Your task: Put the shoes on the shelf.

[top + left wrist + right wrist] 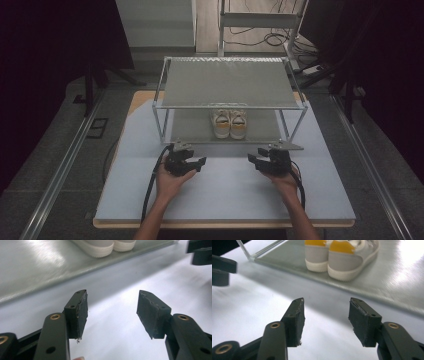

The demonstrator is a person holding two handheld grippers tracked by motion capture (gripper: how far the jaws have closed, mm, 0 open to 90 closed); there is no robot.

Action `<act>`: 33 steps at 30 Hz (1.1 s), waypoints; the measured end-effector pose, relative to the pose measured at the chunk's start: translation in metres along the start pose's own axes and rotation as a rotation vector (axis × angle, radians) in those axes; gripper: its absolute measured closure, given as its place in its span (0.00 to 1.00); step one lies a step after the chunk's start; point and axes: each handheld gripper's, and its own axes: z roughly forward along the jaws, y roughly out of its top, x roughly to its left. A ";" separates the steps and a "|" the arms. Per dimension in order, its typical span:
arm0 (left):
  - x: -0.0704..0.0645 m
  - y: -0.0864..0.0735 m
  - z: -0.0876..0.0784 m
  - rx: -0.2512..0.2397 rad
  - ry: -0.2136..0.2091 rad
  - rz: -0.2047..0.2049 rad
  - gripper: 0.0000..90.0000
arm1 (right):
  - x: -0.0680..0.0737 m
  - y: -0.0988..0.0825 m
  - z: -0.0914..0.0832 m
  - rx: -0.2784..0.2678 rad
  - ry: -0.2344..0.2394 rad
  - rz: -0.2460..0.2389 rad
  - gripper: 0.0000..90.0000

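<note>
A pair of pale shoes [229,123] with yellow heel tabs stands side by side on the lower shelf of a metal rack [228,85], heels toward me. In the right gripper view the shoes [339,258] sit just beyond the jaws, on the brushed metal shelf. My left gripper [199,162] hovers over the table in front of the rack's left side, open and empty. My right gripper [253,160] is level with it in front of the rack's right side, also open and empty. The left gripper view catches the shoe soles [105,247] at the top edge.
The rack has a flat grey top shelf and thin metal legs [159,122]. It stands at the back of a pale table board [220,195]. Rails [60,170] run along both sides of the table. Cables lie on the floor behind [270,37].
</note>
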 end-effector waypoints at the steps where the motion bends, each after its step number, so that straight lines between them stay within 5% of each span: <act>1: 0.002 -0.005 -0.003 0.004 0.001 0.003 0.46 | -0.001 -0.004 -0.005 0.000 -0.004 0.000 0.51; 8: 0.011 -0.034 -0.027 0.013 0.082 0.017 0.45 | -0.014 -0.027 -0.038 0.007 -0.019 -0.020 0.48; 15: 0.024 -0.058 -0.051 -0.020 0.126 -0.019 0.44 | -0.031 -0.048 -0.069 -0.008 -0.045 -0.022 0.47; 25: 0.038 -0.071 -0.066 -0.036 0.152 -0.060 0.43 | -0.041 -0.065 -0.079 -0.027 -0.050 -0.016 0.47; 33: 0.036 -0.070 -0.063 -0.019 0.157 -0.031 0.41 | -0.042 -0.067 -0.078 -0.021 -0.057 -0.031 0.47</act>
